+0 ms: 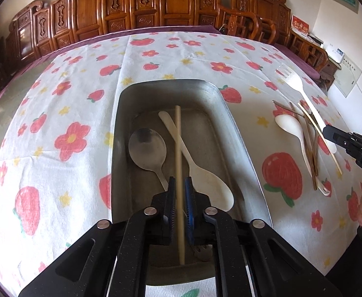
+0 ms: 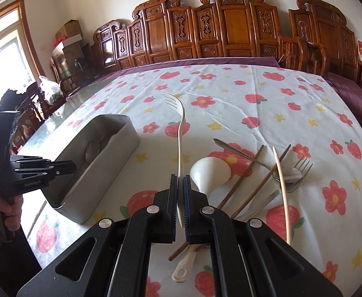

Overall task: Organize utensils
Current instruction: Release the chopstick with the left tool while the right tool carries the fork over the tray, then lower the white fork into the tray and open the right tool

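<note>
My left gripper (image 1: 179, 185) hovers over the metal tray (image 1: 121, 113), its jaws slightly apart around a light wooden chopstick (image 1: 178, 148) that lies along the tray floor. A metal spoon (image 1: 147, 148) and a cream plastic spoon (image 1: 205, 175) also lie in the tray. My right gripper (image 2: 180, 183) is shut on the handle of a white plastic fork (image 2: 181, 123), held above the cloth with its tines pointing away. The fork also shows in the left wrist view (image 1: 297, 84). The tray shows at left in the right wrist view (image 2: 121, 133).
On the flowered tablecloth (image 2: 255, 99) right of the tray lies a pile: a white spoon (image 2: 210, 170), brown chopsticks (image 2: 240, 180), a light chopstick (image 2: 282, 190), a metal spoon (image 2: 245, 156) and a metal fork (image 2: 297, 173). Carved wooden chairs (image 2: 230, 29) line the far side.
</note>
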Demonstrator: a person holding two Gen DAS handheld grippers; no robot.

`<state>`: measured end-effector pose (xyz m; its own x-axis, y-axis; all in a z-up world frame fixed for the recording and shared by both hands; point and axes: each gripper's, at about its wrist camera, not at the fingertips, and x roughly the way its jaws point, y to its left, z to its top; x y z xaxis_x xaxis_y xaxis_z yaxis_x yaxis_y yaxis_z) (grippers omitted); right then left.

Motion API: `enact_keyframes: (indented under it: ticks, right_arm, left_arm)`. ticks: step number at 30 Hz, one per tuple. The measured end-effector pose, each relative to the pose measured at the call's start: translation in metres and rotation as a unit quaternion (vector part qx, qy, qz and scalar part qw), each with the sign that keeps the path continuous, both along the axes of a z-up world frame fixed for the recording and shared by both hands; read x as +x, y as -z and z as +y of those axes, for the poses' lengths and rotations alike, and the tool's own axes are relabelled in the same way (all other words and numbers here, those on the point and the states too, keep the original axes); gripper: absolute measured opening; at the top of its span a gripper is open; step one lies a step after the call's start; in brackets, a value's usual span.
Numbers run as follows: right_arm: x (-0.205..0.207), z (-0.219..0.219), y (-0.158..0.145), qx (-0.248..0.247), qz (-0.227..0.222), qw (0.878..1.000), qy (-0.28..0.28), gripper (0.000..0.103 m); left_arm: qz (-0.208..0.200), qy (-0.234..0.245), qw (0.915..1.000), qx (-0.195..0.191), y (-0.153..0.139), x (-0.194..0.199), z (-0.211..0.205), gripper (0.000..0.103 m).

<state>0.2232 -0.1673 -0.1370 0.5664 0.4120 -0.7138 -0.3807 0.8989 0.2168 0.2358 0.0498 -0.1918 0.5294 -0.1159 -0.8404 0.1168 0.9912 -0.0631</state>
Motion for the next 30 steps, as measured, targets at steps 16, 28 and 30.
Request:
enact_keyframes:
  ticks: [16, 28, 30]
  right_arm:
    - [-0.029, 0.071, -0.023, 0.002, 0.013, 0.999, -0.039, 0.006]
    - [-0.032, 0.148, -0.026, -0.025, 0.039, 0.997, -0.06, 0.006]
    - [-0.028, 0.156, -0.023, -0.028, 0.047, 0.997, -0.056, 0.006]
  left_arm:
    - [-0.071, -0.033, 0.9969, -0.014, -0.051, -0.012, 0.036, 0.041]
    - [-0.1, -0.061, 0.9927, -0.03, -0.074, -0.021, 0.075, 0.041]
    - [-0.102, -0.063, 0.9923, -0.03, -0.075, -0.021, 0.079, 0.041]
